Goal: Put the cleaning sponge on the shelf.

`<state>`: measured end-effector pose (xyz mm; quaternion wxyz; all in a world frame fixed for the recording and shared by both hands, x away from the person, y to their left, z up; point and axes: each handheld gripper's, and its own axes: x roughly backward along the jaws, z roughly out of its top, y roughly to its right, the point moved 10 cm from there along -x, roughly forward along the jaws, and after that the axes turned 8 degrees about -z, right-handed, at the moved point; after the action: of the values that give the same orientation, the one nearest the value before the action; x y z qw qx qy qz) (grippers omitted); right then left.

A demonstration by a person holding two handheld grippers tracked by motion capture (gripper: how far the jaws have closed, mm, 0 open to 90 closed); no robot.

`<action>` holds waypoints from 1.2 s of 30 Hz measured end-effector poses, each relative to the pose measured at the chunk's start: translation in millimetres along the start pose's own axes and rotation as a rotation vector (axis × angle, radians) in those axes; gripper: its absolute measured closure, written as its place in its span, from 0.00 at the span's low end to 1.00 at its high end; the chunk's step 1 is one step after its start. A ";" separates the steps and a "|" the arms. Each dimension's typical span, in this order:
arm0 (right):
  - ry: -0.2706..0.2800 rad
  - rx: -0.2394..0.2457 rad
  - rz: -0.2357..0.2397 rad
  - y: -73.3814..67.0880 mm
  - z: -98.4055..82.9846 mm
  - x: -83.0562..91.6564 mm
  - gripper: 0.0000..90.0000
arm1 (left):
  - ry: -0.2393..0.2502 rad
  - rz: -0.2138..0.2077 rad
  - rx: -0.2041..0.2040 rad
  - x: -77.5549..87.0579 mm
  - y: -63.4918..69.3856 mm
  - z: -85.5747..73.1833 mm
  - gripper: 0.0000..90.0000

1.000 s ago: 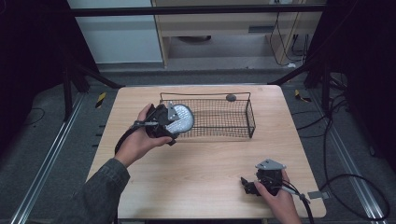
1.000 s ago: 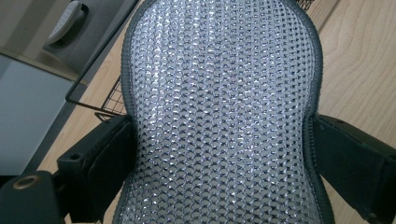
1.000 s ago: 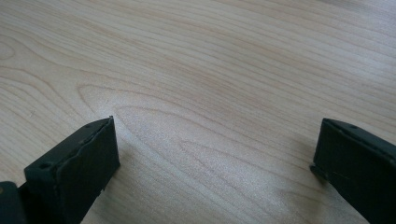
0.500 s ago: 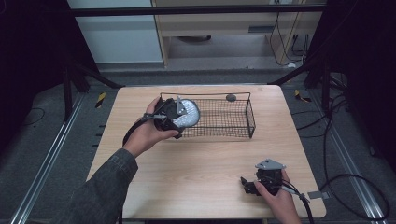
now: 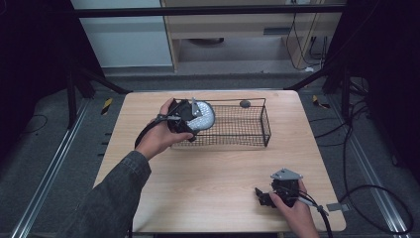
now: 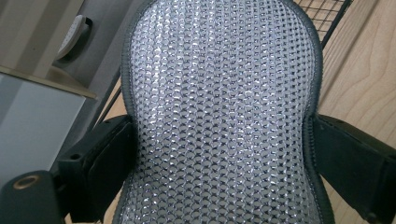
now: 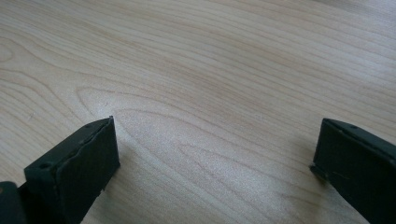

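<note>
- Left gripper (image 5: 194,120) has a silvery mesh pad (image 5: 202,115) clamped between its jaws. You can see it really well in the left gripper view, where the pad (image 6: 219,116) gets pinched in at the waist by the two jaws.
- Pad looks like shiny honeycomb mesh with a dark stitched rim.
- From the high view the pad is held up at the left end of the wire basket (image 5: 247,130), over its left rim, tilted rather than flat. Can't tell if it touches the wire.
- Basket sits at the far middle of the table (image 5: 208,198), and there's a small dark thing (image 5: 244,103) just behind its far rim.
- Right gripper (image 5: 261,195) is down at the near right corner, jaws wide apart, gripping nothing, just bare wood (image 7: 210,93) between them.
</note>
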<state>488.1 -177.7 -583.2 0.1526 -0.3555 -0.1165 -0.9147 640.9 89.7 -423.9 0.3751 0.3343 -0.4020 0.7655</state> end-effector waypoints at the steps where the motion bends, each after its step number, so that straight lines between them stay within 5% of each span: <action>1: 0.000 0.000 0.000 0.0 0.1 -0.1 0.00 | -0.001 0.003 -0.002 -0.2 -0.8 -0.2 0.08; 25: 0.000 0.004 -0.001 0.4 0.5 -0.7 0.00 | -0.004 0.047 -0.037 -20.4 -25.5 3.8 0.08; 36: 0.004 0.009 -0.004 0.8 0.8 -1.1 0.00 | -0.004 0.044 -0.045 -25.2 -24.4 6.2 0.08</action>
<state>489.7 -178.0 -583.4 0.1527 -0.3530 -0.1209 -0.9151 675.2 86.3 -432.7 0.3648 0.3183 -0.4272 0.7636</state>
